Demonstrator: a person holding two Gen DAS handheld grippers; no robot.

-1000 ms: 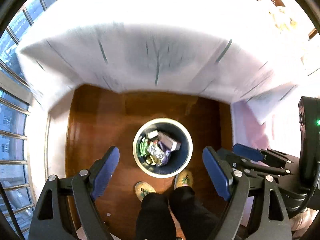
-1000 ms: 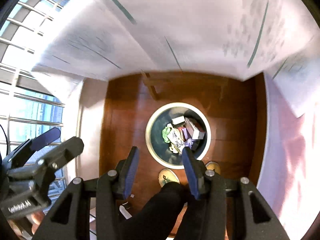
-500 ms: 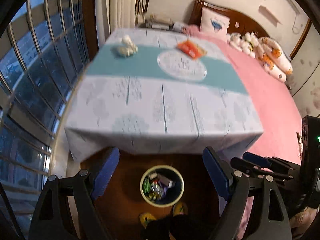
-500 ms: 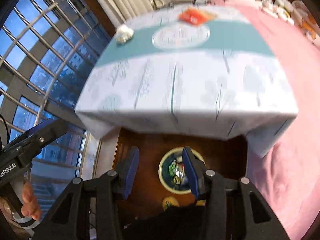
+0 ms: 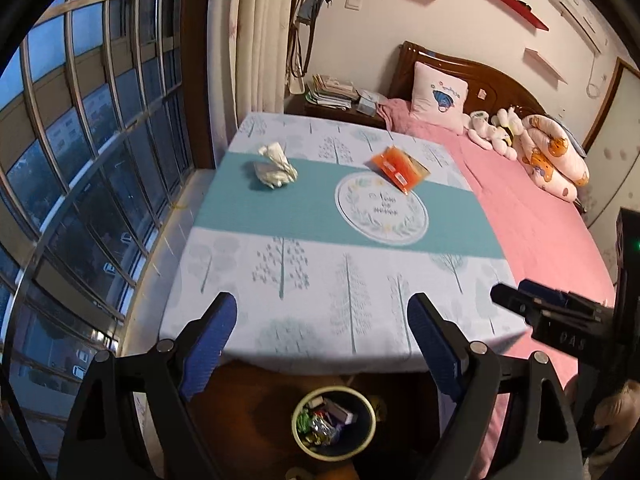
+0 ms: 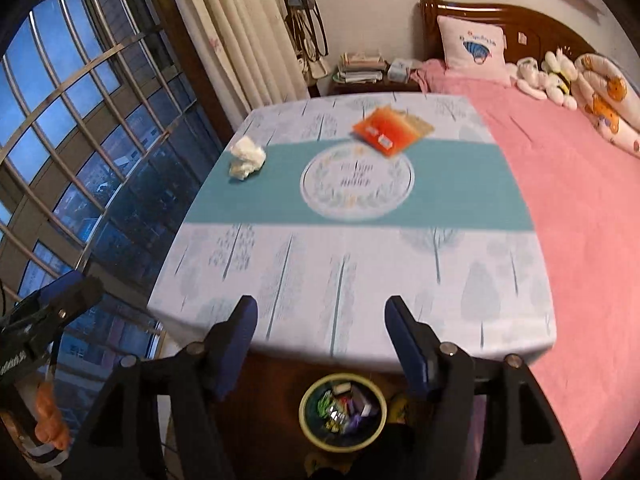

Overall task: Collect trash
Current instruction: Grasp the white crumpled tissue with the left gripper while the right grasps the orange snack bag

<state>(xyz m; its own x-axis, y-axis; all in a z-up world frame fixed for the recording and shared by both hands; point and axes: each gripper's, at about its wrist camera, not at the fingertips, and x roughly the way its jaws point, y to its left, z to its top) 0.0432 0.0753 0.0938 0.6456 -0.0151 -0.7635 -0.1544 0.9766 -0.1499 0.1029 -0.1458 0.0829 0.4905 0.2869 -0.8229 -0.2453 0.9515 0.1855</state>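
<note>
Both views look down over a desk covered with a white cloth printed with trees and crossed by a teal band. Two pieces of trash lie on it, well apart. A crumpled white wad sits on the teal band toward the window side; in the right wrist view the same wad is at the band's left end. An orange packet lies toward the bed side, its near corner overlapping the round printed emblem in the middle of the cloth.

On the wooden floor in front of the desk's near edge stands a round bin, already holding wrappers and small boxes.

The left tool has its blue pads spread wide with nothing between them. The right tool also holds nothing; its jaws have just been opening and now stand well apart. Neither touches the desk or the trash. Each tool appears at the edge of the other's view.

A pink bed with a pillow and soft toys adjoins the desk on the right, and a barred window curves along the left.
</note>
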